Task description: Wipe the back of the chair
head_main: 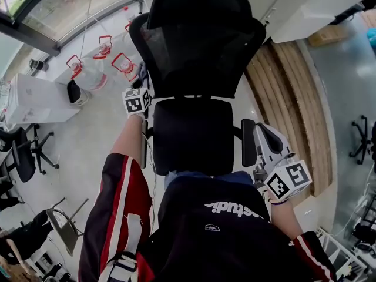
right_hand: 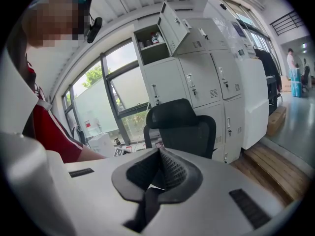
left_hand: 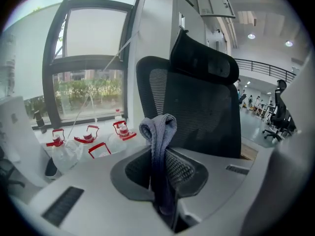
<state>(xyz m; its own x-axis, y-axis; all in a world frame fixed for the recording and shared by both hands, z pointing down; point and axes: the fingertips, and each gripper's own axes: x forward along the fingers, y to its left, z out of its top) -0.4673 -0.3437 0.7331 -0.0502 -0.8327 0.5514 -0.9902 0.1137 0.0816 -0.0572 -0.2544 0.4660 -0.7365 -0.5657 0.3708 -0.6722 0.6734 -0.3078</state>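
Note:
A black office chair stands in front of me, its mesh back under a padded headrest and its seat nearest me. My left gripper is beside the back's left edge, shut on a grey-blue cloth that sticks up folded between its jaws. In the left gripper view the chair back is close ahead, and I cannot tell whether the cloth touches it. My right gripper hangs low to the right of the right armrest, shut with nothing in it, facing the chair.
Clear water jugs with red handles stand on the floor left of the chair, below a window. White lockers and a wooden platform lie to the right. Other office chairs and a white box are at the far left.

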